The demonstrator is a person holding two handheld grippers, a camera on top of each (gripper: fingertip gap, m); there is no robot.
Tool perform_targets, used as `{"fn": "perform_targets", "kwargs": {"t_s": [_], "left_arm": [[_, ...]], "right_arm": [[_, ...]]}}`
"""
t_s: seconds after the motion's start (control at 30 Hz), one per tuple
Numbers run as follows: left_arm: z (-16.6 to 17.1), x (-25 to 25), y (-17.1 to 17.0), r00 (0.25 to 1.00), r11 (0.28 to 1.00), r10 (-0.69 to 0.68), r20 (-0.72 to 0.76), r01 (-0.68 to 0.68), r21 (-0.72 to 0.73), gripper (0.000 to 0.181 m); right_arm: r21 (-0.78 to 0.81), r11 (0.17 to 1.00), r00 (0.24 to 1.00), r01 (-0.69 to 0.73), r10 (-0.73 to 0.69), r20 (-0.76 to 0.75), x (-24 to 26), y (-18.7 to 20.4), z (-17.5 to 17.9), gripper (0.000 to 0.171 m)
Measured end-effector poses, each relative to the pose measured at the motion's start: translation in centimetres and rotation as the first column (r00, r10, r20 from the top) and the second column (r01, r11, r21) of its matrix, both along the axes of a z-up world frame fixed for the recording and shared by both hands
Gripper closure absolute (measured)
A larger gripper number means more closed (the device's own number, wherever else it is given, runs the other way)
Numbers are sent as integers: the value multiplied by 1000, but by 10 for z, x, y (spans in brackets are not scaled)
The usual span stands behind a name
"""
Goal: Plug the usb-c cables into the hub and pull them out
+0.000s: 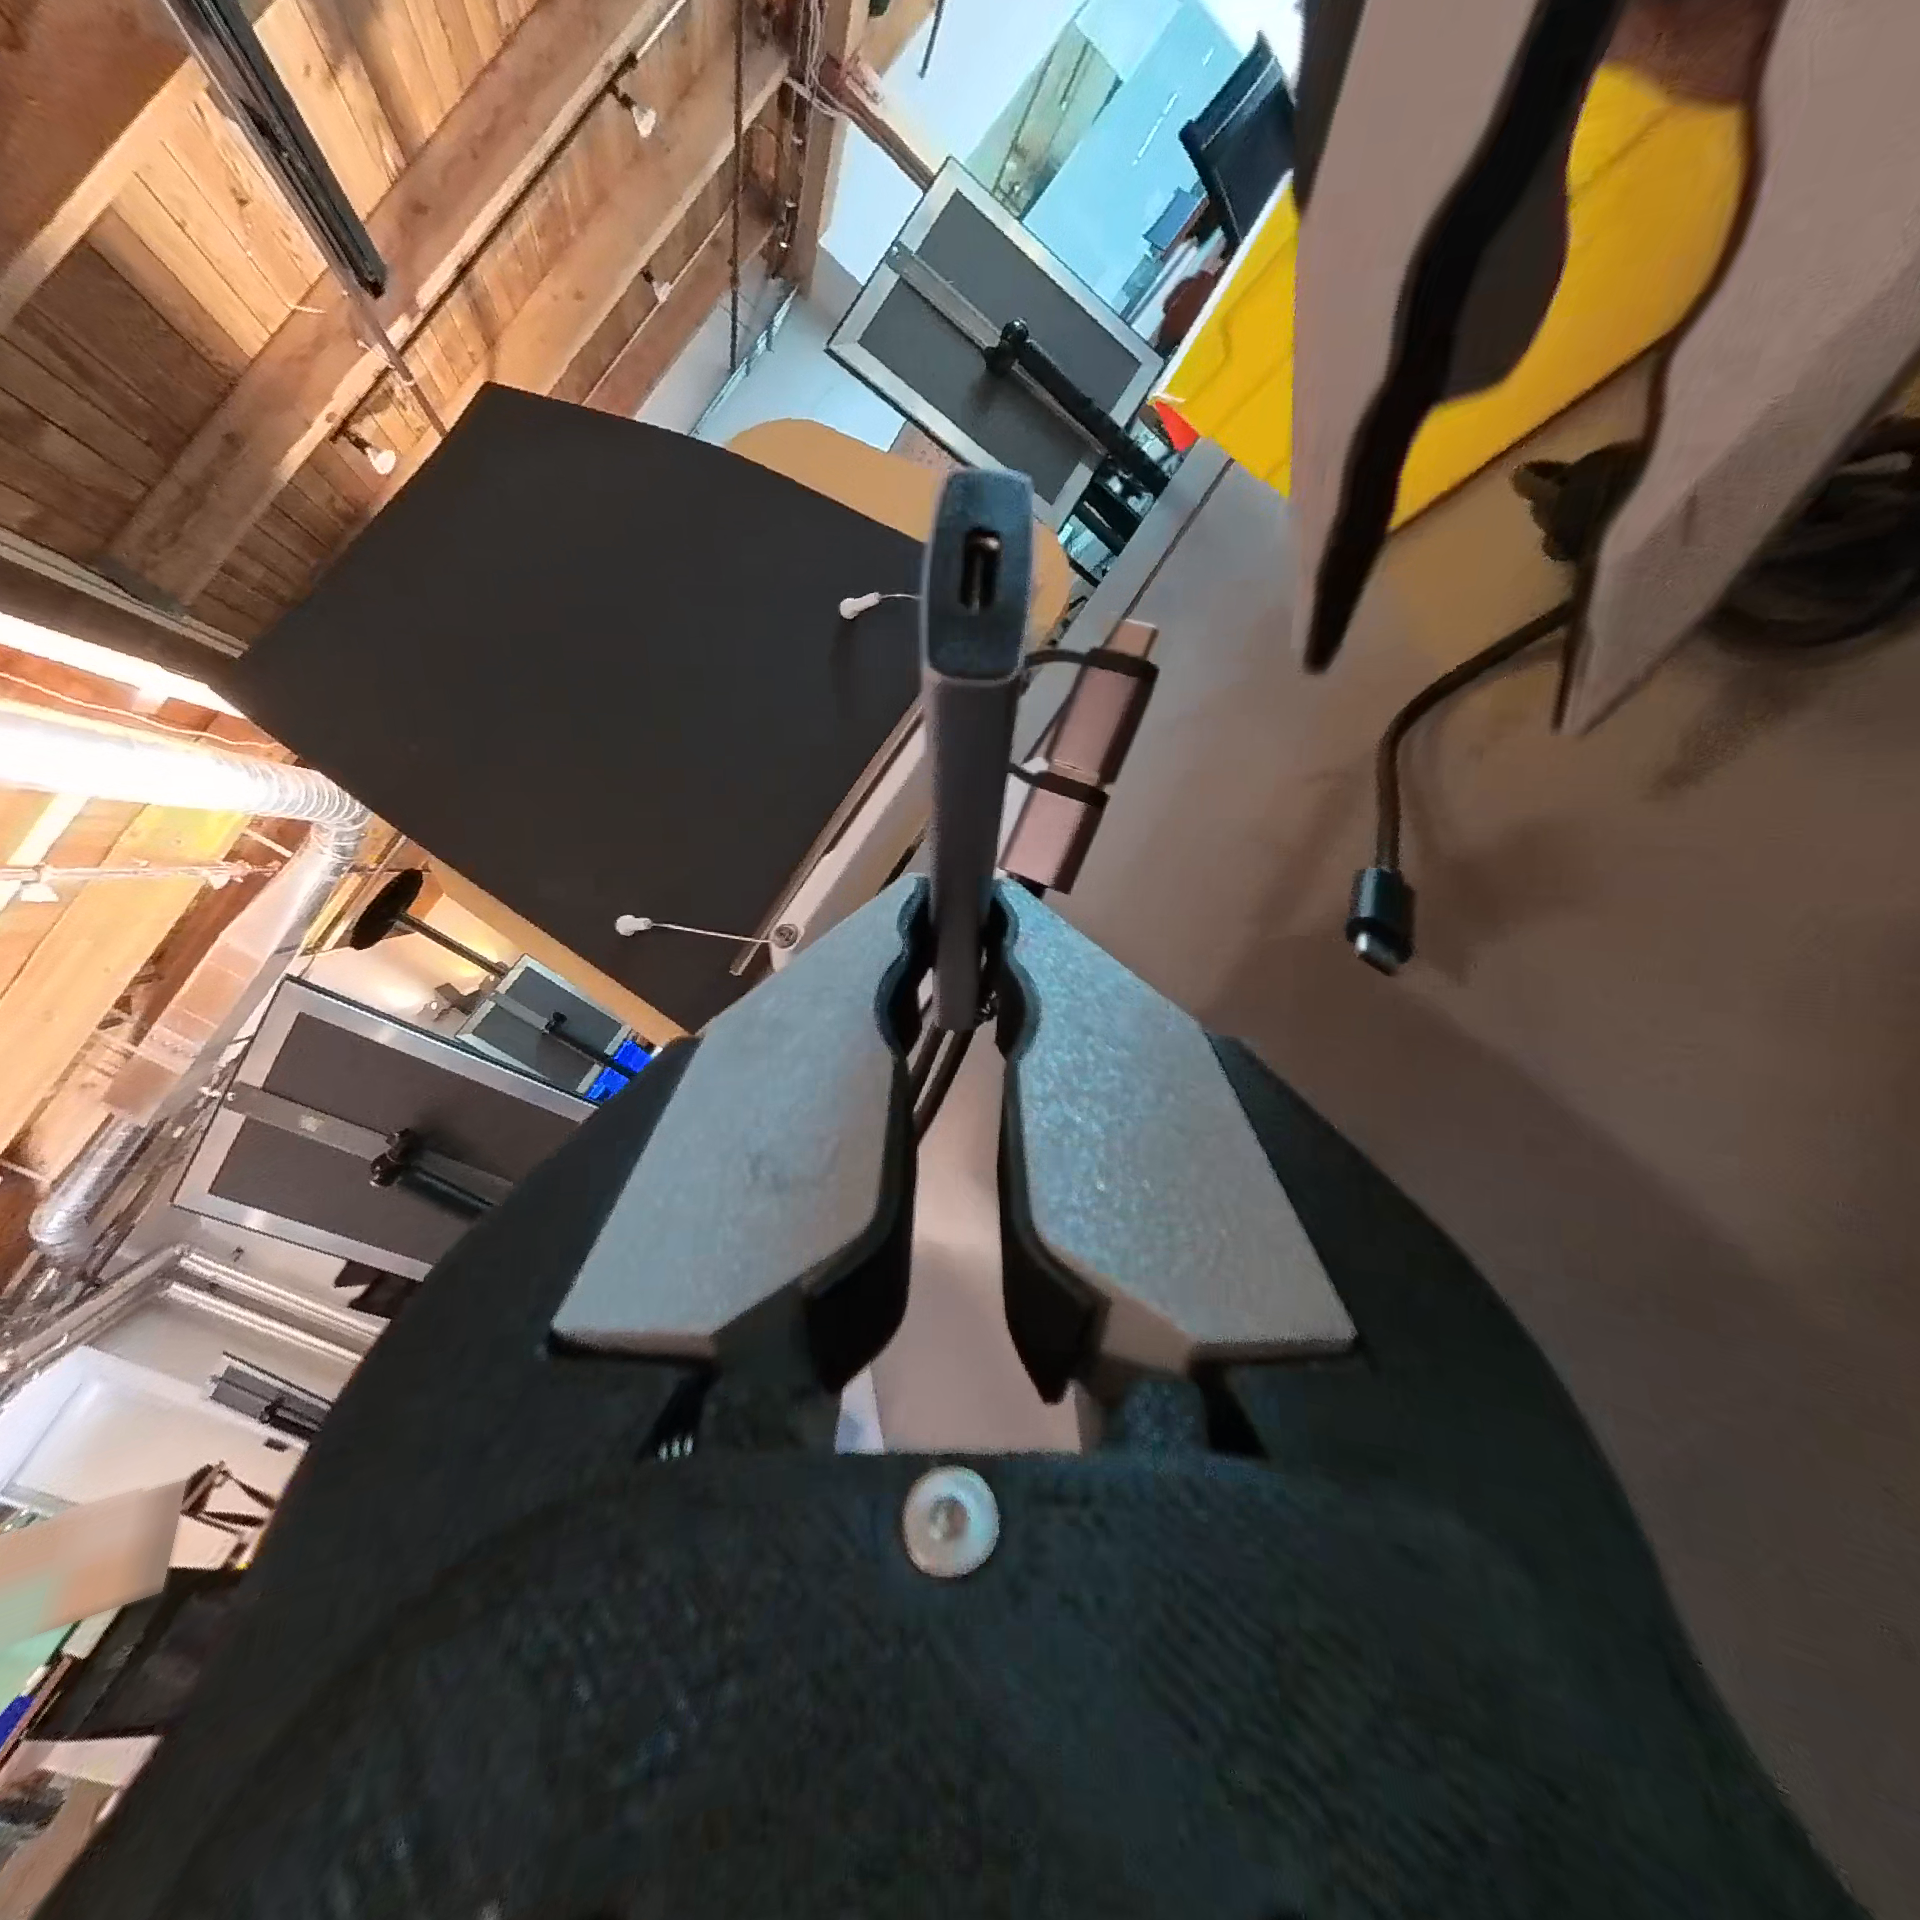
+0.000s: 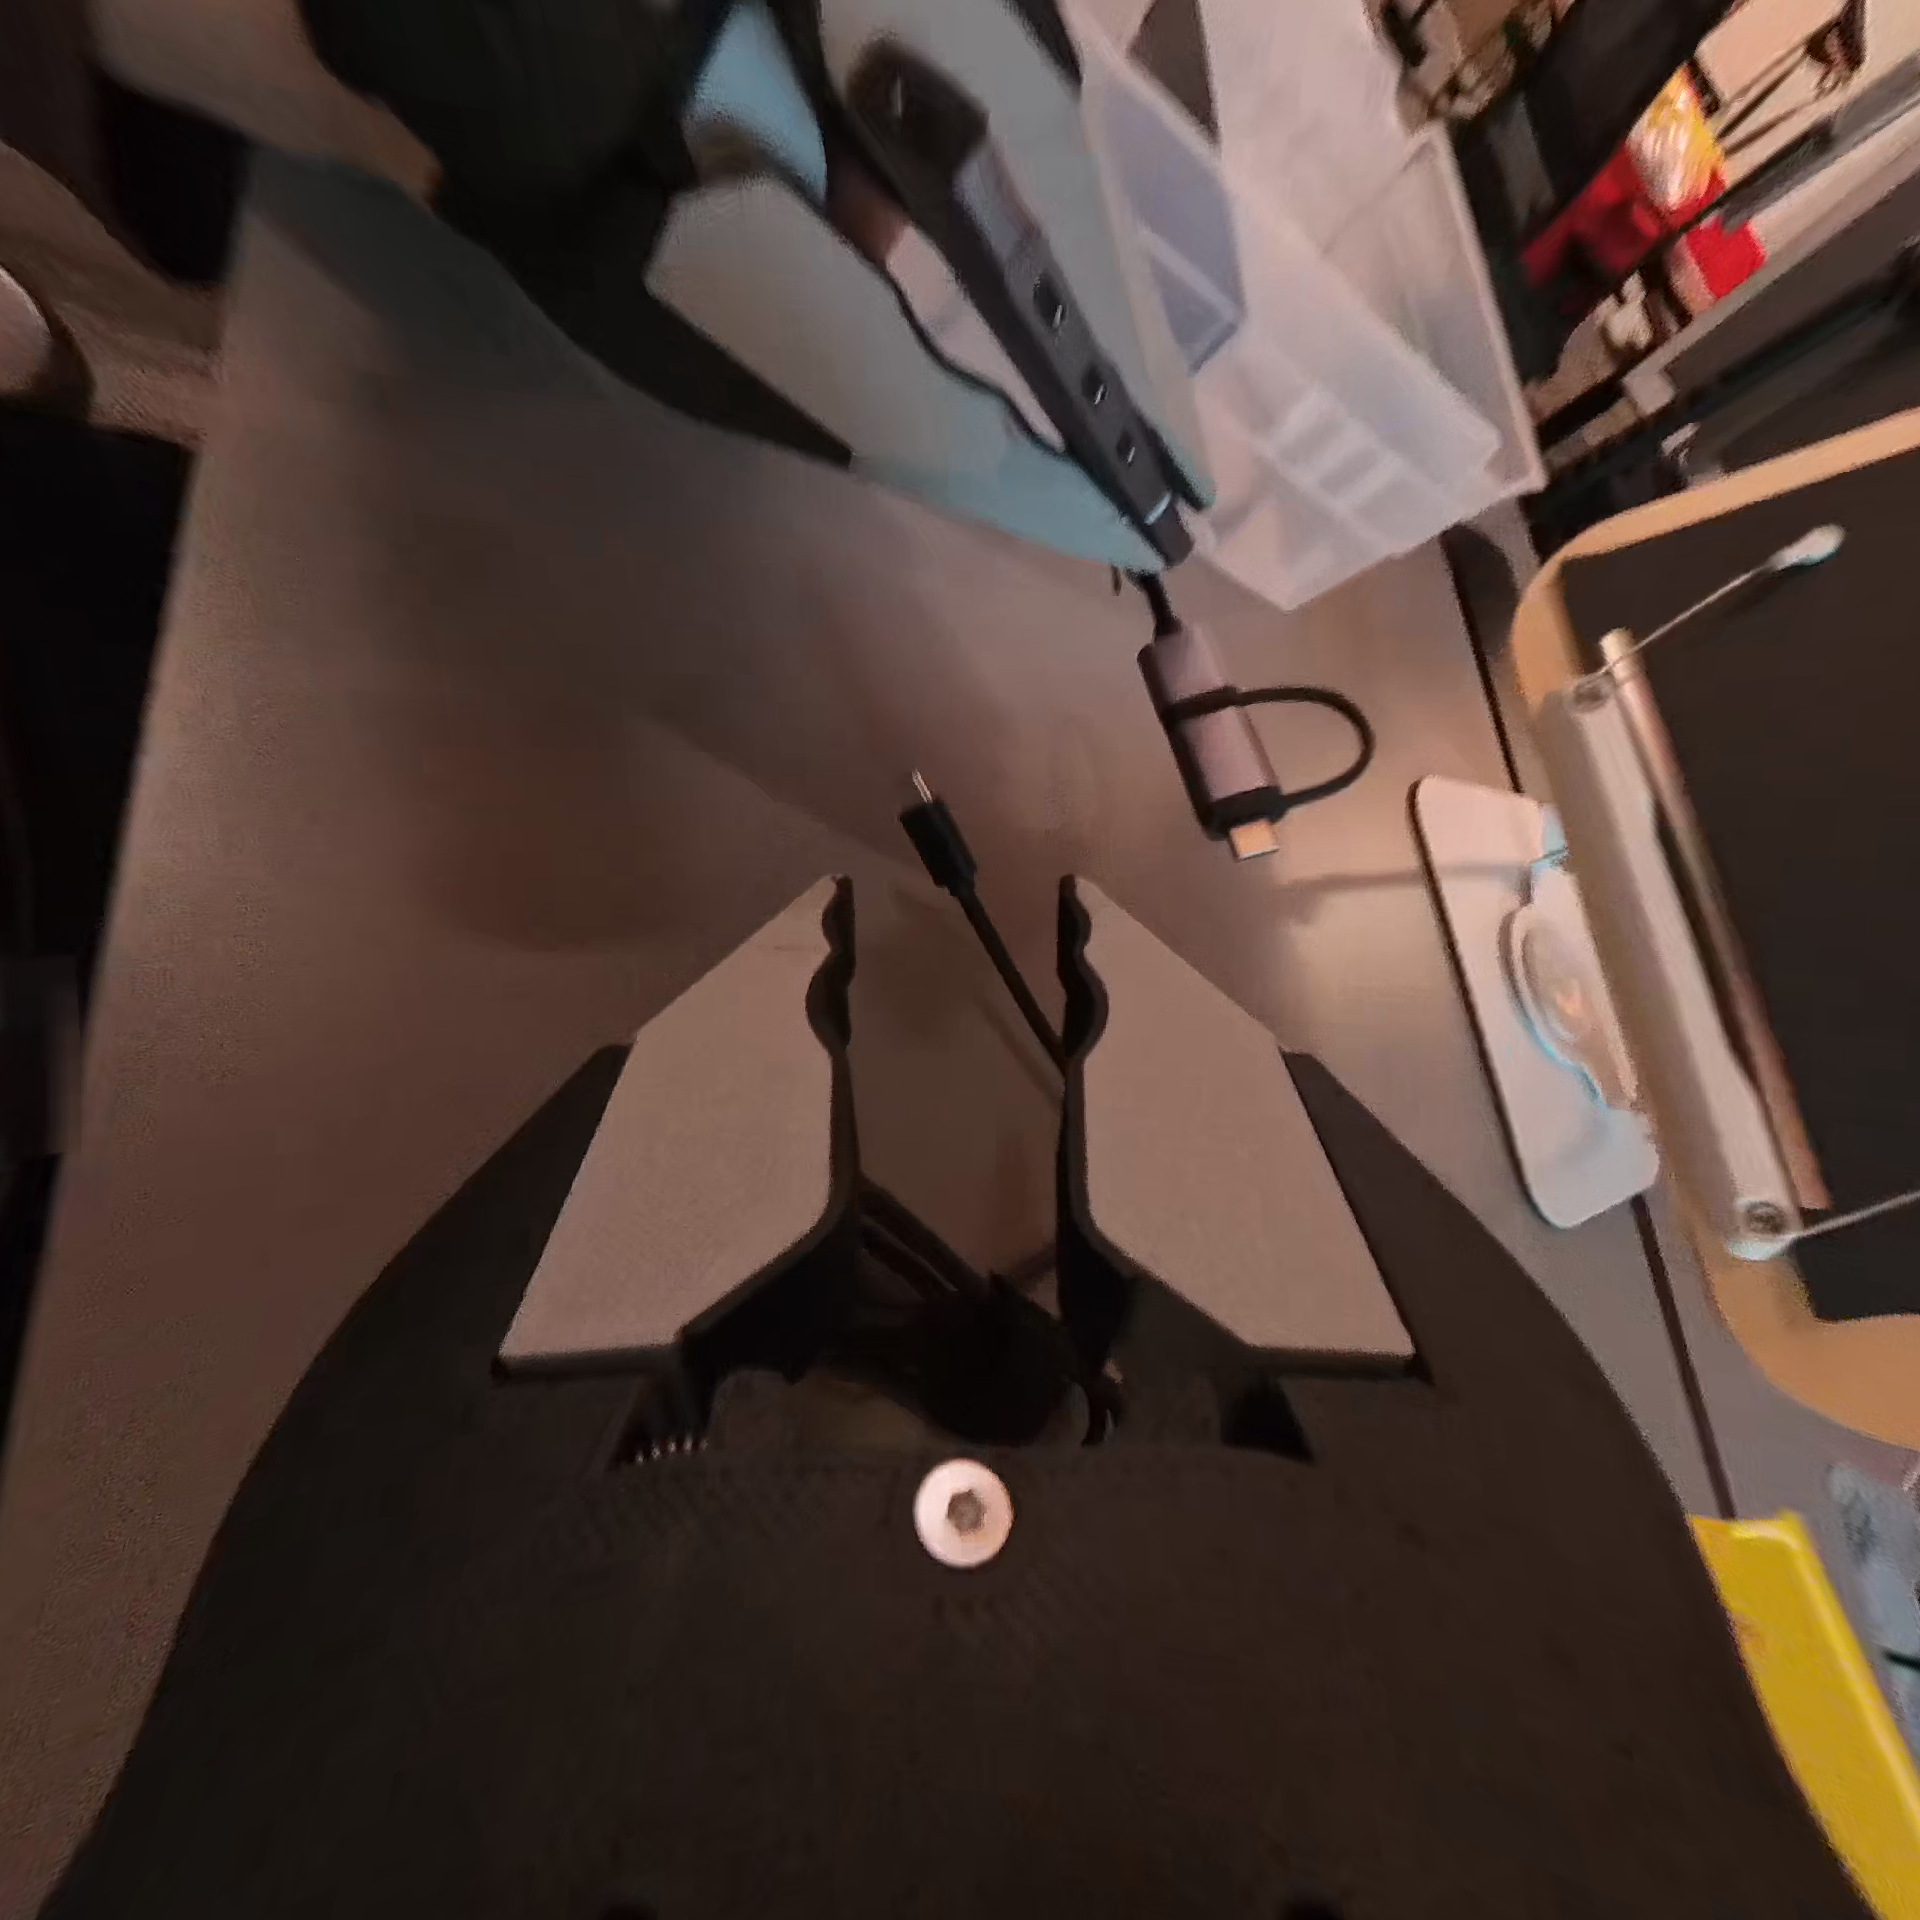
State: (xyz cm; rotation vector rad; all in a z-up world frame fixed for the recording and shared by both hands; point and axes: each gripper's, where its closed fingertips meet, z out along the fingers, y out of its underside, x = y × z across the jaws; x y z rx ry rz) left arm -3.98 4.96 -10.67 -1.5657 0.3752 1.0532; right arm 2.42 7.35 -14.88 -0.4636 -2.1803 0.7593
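Between my left hand-held gripper [image 1: 954, 940] fingers, centre frame, the slim dark-grey metal hub [image 1: 971, 665] sits clamped: rigid, light, slippery. My right hand-held gripper [image 2: 956, 894] gapes, empty, over the thin black usb-c cable [image 2: 940, 836] on the bench [image 2: 520, 675]; grasp its stiff plug.

A plain grey-brown table [image 2: 520, 727] carries the things. On it lie a black cable [image 2: 940, 831] with its plug free, a clear plastic organiser box [image 2: 1340, 343] towards the far edge, a pale flat card [image 2: 1527, 997] beside a metal stand, and something yellow [image 2: 1808, 1704] at the near right corner.
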Motion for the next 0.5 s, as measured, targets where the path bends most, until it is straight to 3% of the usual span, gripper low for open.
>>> {"fn": "perform_targets", "kwargs": {"t_s": [0.17, 0.4, 0.5], "left_arm": [[-3, 0, 1, 1000, 1000, -3, 8, 3, -12, 174], [-8, -5, 1, 1000, 999, 31, 3, -31, -36, 175], [-8, -10, -1, 998, 998, 58, 10, -57, -36, 175]], "right_arm": [[-53, 996, 994, 72, -68, 80, -19, 2, -26, 133], [-72, 990, 990, 118, -112, 89, -27, 6, -25, 128], [-104, 990, 993, 98, -91, 75, -22, 5, -13, 133]]}}
